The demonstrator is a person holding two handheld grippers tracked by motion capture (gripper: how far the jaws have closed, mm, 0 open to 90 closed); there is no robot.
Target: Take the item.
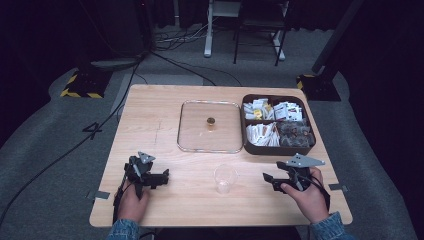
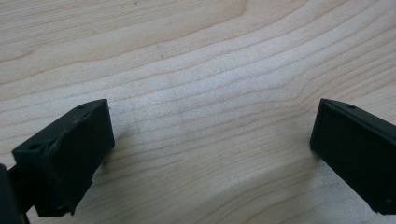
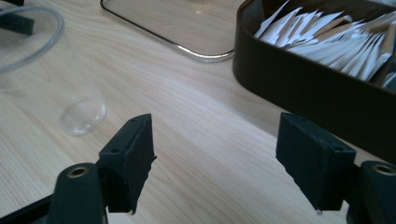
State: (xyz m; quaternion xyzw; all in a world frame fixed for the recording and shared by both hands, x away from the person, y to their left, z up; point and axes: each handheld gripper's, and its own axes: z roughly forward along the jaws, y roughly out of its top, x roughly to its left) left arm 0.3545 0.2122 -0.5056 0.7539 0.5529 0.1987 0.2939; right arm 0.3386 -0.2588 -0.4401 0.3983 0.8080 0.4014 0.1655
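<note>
Two forearms in blue denim sleeves come in from the bottom edge of the high view, each hand holding a black two-jaw gripper low over the table. The left hand (image 1: 131,201) holds the left gripper (image 1: 161,178), whose jaws point toward the right. The right hand (image 1: 308,196) holds the right gripper (image 1: 270,180), whose jaws point left — the two grippers face each other, well apart. Both carry a grey three-cornered plate on top. In each gripper's own view, the two black jaws stand wide apart with nothing between them.
</note>
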